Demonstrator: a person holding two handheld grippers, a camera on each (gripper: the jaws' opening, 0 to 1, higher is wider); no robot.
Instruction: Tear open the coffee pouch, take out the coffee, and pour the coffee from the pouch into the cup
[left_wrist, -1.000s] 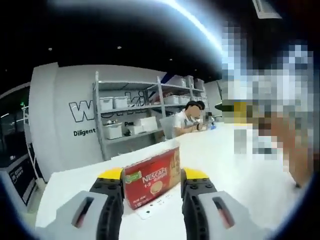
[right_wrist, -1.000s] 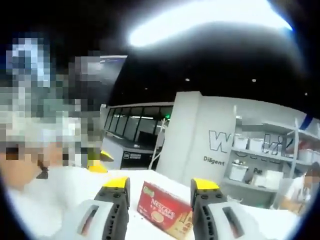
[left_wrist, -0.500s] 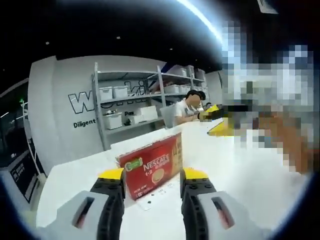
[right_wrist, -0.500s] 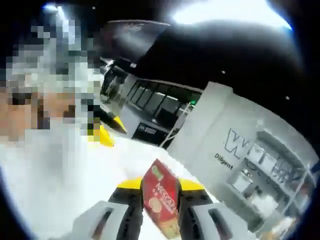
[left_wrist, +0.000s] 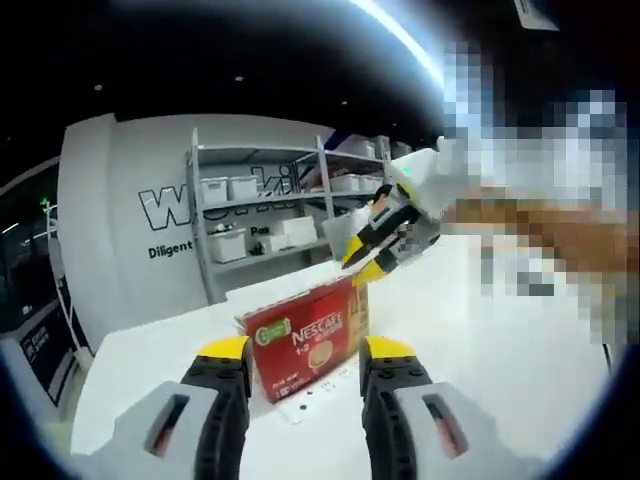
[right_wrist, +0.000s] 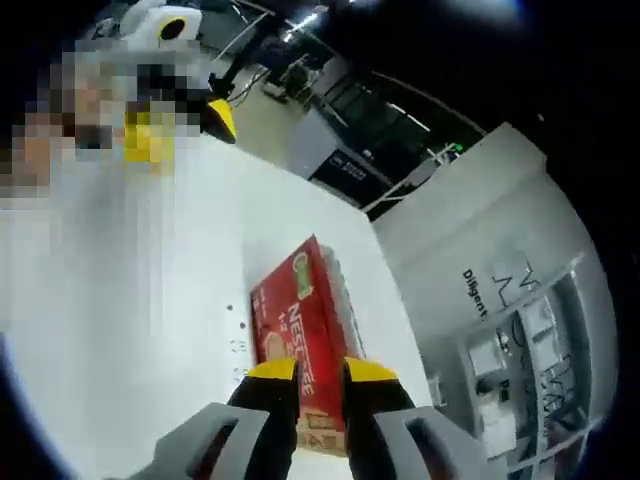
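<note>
The red coffee pouch (left_wrist: 305, 338) stands upright on the white tabletop (left_wrist: 480, 340), the left tool (left_wrist: 303, 362) spread before it while the right tool (right_wrist: 309, 376) pinches its end, likely readying the tear.

Box the only thing in the way on a bare table

The red box (left_wrist: 305, 340) stood alone on the white table (left_wrist: 480, 360), with bare tabletop free on every side of it. The left gripper (left_wrist: 303, 372) had its jaws spread wide just short of the box, a clear gap between them. The right gripper (left_wrist: 375, 250) came down at the box's far right corner, taking up the way in from that side; its jaws stood close together at the box's end (right_wrist: 310, 372).
</note>
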